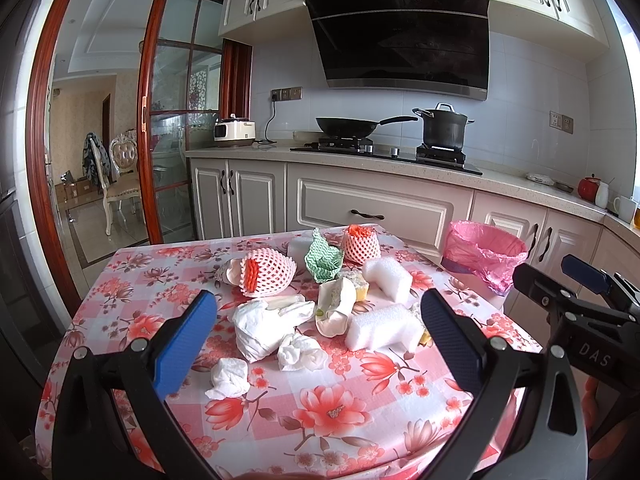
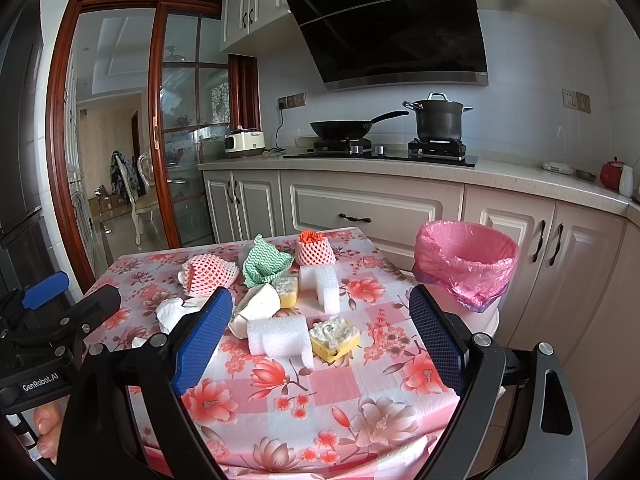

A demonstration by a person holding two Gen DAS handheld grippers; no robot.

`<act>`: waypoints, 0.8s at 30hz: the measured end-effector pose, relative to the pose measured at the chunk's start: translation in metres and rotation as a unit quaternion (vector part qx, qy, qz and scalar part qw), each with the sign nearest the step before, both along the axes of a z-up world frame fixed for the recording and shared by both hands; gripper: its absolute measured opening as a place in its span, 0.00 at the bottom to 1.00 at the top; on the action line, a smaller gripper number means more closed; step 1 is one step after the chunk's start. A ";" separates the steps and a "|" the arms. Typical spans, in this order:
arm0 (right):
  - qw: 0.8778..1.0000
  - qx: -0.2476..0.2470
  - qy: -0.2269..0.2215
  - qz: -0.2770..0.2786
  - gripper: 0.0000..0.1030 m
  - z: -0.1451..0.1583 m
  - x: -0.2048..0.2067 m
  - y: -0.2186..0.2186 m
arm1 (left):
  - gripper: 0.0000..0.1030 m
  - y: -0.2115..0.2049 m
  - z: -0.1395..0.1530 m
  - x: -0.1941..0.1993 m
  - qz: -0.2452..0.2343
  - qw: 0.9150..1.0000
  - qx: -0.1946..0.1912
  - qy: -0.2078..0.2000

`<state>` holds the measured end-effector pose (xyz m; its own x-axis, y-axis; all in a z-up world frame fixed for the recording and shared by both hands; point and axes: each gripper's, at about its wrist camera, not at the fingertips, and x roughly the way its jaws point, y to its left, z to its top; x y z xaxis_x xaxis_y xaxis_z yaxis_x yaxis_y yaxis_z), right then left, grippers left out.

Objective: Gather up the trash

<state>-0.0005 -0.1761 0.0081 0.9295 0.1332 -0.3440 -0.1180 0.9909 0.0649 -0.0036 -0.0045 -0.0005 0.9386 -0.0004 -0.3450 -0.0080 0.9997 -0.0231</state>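
Both my grippers hang above the near edge of the surface (image 1: 340,412), which wears a pink floral cloth. My left gripper (image 1: 320,332) has its fingers spread wide and released, gripping nothing, and the right gripper (image 2: 320,328) is spread the same way and equally empty. The trash lies in a loose heap between and beyond the fingers: crumpled white tissues (image 1: 264,330) nearest my left side, a white foam block (image 2: 280,338) just beside a yellow sponge (image 2: 335,338), a second foam block (image 2: 322,286) further back, and a second sponge (image 2: 289,292) just left of it. Behind those sit two pink foam fruit nets (image 1: 266,272), one lying on its side and one (image 2: 315,252) upright at the far edge, with a green zigzag cloth (image 2: 264,262) between them. The bin with a pink bag (image 2: 466,264) stands off the surface's far right corner, mouth open, well apart from both grippers.
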 end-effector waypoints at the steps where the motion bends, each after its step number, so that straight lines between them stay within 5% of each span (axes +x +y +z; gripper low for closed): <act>1: 1.000 0.000 0.001 0.000 0.82 0.000 0.000 0.001 | 0.96 0.000 0.000 0.000 0.000 1.000 0.000 0.000; 14: 0.999 0.005 0.034 -0.008 0.82 -0.029 0.017 -0.004 | 0.96 0.010 -0.012 0.014 0.007 0.999 -0.015 0.034; 24: 0.996 -0.004 0.092 0.010 0.82 -0.050 0.063 0.005 | 0.96 0.037 -0.046 0.064 0.031 0.992 -0.001 0.122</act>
<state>0.0628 -0.1709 -0.0418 0.8482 0.1481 -0.5086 -0.1252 0.9890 0.0791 0.0606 0.0329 -0.0466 0.8252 0.0530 -0.5623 -0.0746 0.9971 -0.0155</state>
